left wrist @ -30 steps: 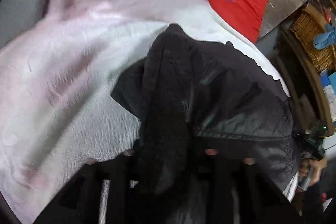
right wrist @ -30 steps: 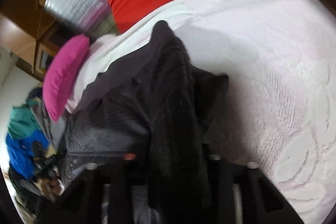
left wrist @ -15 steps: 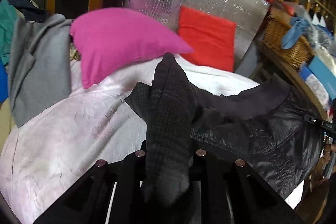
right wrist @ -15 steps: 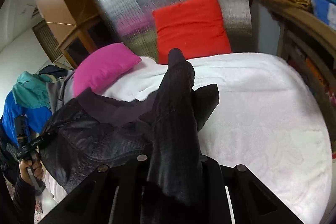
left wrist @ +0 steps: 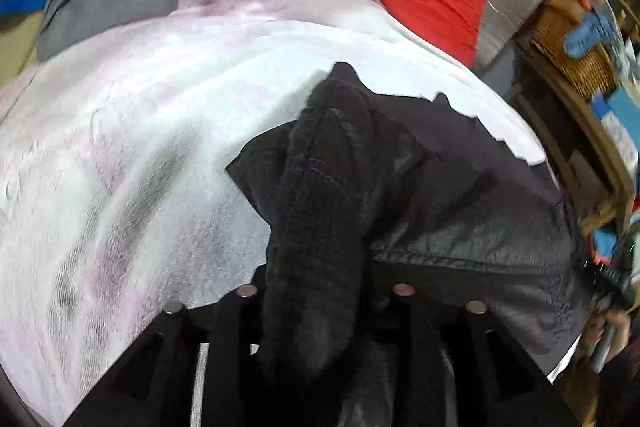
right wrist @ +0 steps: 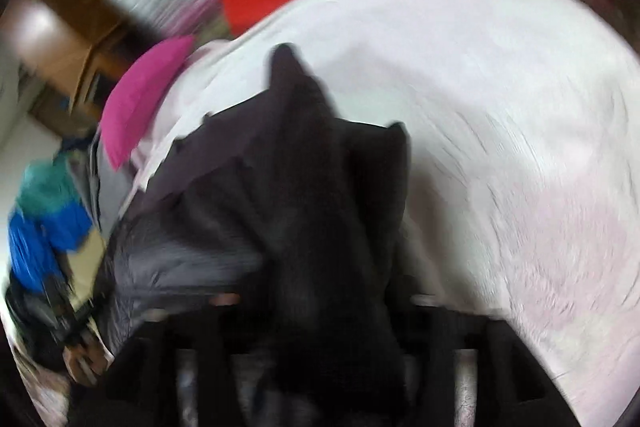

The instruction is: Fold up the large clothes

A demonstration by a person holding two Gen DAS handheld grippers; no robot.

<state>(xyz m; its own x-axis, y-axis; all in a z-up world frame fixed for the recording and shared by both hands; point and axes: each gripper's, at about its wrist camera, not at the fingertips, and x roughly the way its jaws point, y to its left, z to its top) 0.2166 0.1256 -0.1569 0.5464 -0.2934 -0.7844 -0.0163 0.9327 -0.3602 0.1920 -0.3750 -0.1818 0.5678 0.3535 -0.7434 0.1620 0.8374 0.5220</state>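
One white bed (left wrist: 132, 155) carries a black jacket (left wrist: 472, 211), spread but unfolded. Left tool (left wrist: 320, 311) and right tool (right wrist: 320, 323) each have a jacket corner between fingers that have just been opening; whether they still pinch cannot be told. Folding remains.

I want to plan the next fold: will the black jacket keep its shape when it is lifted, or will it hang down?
The black jacket probably hangs limp: its cuff drapes between the left gripper fingers. The shiny shell looks slippery, so a light grip may slide. It seems bulky, likely heavy.
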